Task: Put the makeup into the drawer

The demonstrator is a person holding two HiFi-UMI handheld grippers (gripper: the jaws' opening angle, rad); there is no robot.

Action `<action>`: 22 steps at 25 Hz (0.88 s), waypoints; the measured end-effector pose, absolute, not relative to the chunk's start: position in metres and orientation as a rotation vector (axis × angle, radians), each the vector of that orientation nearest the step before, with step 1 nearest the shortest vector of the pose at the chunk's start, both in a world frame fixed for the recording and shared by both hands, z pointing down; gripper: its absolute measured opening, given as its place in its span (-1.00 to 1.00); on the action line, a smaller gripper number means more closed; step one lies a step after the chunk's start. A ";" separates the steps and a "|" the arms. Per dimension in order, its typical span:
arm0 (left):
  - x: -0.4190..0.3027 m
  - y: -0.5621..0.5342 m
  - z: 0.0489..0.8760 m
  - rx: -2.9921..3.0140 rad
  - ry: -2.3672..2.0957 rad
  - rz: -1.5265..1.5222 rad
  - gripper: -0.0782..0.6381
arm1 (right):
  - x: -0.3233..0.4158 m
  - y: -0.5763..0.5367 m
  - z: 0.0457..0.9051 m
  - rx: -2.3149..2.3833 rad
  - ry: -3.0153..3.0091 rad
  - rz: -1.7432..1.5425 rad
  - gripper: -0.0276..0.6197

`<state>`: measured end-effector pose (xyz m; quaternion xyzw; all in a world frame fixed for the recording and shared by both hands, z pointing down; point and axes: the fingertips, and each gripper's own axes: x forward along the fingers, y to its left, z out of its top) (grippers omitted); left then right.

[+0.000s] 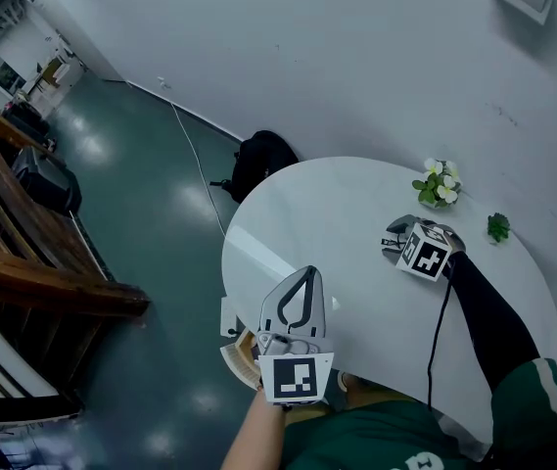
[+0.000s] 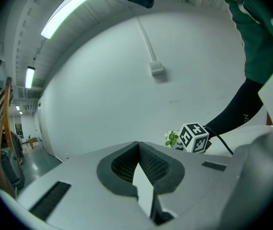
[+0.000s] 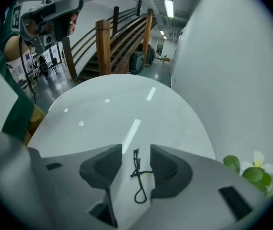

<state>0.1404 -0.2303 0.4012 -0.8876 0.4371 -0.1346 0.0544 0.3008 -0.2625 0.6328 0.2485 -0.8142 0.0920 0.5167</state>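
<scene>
Left tongs (image 2: 138,145), at the near rim of the surface (image 1: 337,213), are clenched tip to tip on nothing. Beneath them a tan-and-white object (image 1: 241,355) is half hidden and unidentifiable. Right tongs (image 3: 136,152), farther in over the surface, stand released; a thin black looped cord (image 3: 138,176) lies between the pads, unpressed. Print on the black sleeve (image 2: 232,119) is too small to read. Makeup and drawer cannot be made out. Bare surface extends leftward to its rim. A flowering sprig (image 1: 439,184) sits by the far rim; a black bag (image 1: 261,162) lies on the floor beyond.
</scene>
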 end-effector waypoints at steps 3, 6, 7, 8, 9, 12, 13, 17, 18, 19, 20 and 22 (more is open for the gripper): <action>0.134 -0.230 0.405 -2.696 1.347 -0.433 -0.78 | 0.306 -0.263 0.650 0.574 -1.912 0.247 -0.39; 0.127 -0.230 0.407 -2.691 1.362 -0.438 -0.78 | 0.309 -0.265 0.656 0.557 -1.872 0.204 -0.83; 0.126 -0.231 0.407 -2.690 1.370 -0.434 -0.78 | 0.307 -0.265 0.654 0.556 -1.878 0.197 -0.83; 0.124 -0.231 0.406 -2.689 1.378 -0.428 -0.78 | 0.306 -0.267 0.652 0.560 -1.889 0.195 -0.84; 0.124 -0.231 0.406 -2.688 1.383 -0.424 -0.78 | 0.304 -0.268 0.648 0.571 -1.905 0.193 -0.84; 0.123 -0.230 0.403 -2.683 1.386 -0.418 -0.78 | 0.295 -0.271 0.623 0.655 -1.987 0.184 -0.84; 0.122 -0.229 0.401 -2.678 1.385 -0.413 -0.78 | 0.291 -0.273 0.610 0.706 -2.028 0.184 -0.84; 0.121 -0.227 0.390 -2.668 1.397 -0.373 -0.78 | 0.276 -0.274 0.543 0.963 -2.199 0.175 -0.84; 0.121 -0.227 0.388 -2.667 1.402 -0.363 -0.78 | 0.273 -0.272 0.525 1.034 -2.239 0.167 -0.84; 0.121 -0.227 0.385 -2.664 1.406 -0.356 -0.78 | 0.272 -0.270 0.507 1.106 -2.278 0.157 -0.84; 0.121 -0.227 0.382 -2.661 1.409 -0.349 -0.78 | 0.270 -0.268 0.487 1.180 -2.316 0.147 -0.84; 0.120 -0.226 0.376 -2.656 1.422 -0.330 -0.78 | 0.269 -0.260 0.450 1.329 -2.380 0.122 -0.84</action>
